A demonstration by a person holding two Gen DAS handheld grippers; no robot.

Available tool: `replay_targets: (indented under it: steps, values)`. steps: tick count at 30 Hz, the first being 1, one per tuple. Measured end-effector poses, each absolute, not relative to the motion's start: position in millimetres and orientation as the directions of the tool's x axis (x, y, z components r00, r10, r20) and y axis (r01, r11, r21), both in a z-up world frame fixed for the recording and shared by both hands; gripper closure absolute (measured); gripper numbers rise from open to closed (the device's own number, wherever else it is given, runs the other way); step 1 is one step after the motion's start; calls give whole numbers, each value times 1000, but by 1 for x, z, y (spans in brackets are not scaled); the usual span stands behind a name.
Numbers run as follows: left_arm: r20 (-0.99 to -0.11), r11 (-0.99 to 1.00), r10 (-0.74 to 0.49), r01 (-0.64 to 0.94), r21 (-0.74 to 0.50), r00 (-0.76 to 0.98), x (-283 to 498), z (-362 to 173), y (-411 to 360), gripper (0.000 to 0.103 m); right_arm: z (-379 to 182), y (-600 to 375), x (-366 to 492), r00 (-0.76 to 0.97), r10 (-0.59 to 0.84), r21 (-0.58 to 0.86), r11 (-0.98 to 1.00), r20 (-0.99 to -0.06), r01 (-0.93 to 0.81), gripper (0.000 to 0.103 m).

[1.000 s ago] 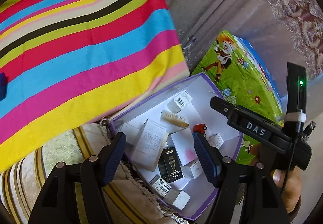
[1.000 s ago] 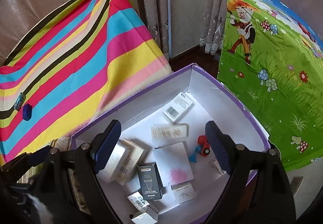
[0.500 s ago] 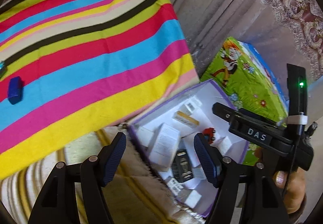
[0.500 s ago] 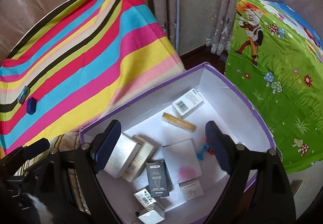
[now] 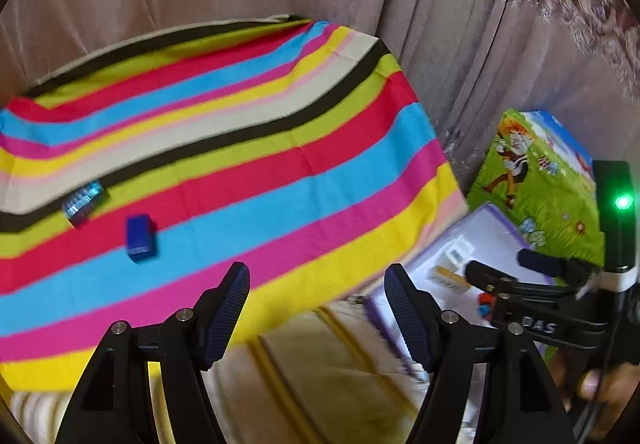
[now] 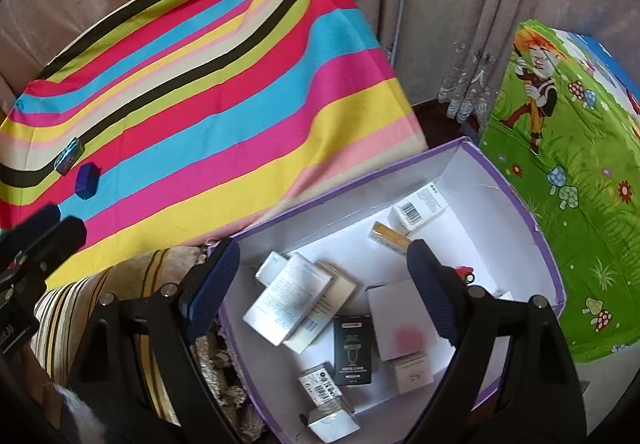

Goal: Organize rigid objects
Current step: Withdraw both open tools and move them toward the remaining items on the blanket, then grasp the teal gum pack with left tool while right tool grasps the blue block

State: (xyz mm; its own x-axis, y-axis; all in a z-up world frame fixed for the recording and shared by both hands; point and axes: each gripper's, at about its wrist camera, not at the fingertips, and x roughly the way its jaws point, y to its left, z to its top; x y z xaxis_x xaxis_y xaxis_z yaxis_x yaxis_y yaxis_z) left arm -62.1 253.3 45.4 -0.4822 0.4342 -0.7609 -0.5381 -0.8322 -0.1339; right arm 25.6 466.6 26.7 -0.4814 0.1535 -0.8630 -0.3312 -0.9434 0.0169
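Note:
A small dark blue box (image 5: 140, 237) and a shiny light-blue packet (image 5: 83, 201) lie on the striped cloth (image 5: 240, 148); both also show in the right wrist view, the blue box (image 6: 87, 180) and the packet (image 6: 69, 155). My left gripper (image 5: 316, 286) is open and empty, above the cloth's near edge, right of the blue box. My right gripper (image 6: 324, 264) is open and empty over the purple-rimmed white box (image 6: 520, 212), which holds several small cartons, a black carton (image 6: 353, 350) and a red toy (image 6: 466, 274).
A green cartoon-print covered block (image 6: 568, 180) stands right of the purple box. A striped beige cushion (image 6: 100, 308) lies below the cloth. Curtains (image 5: 440, 24) hang behind. The right gripper's body (image 5: 544, 308) shows at the left wrist view's right.
My left gripper has swung left and up, away from the purple box toward the striped cloth; the blue box and packet came into view. The right gripper shifted slightly left over the box.

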Motion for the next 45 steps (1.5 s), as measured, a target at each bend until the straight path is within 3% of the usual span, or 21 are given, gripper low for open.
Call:
replay_targets:
  steps: [5,17,33,45]
  values:
    - [-768,-877,355,-475,-76,-532,-81,46,228,32,24,452,19,-480,143,6,-955,-865,-296,16]
    - [-824,-952,272,-265,-154,-497,-138,26,151,32,21,395,-3,-499,91,-4,-985,-862,-173,16]
    - [-872,-944,260,82,-321,-414,-231,1,57,32,12,317,-59,-512,22,1,-999,-859,-46,16]
    - [-909,-895,248,278,-348,-336,-308,-29,52,28,2,289,-89,-518,-25,45,-999,-855,-26,16]
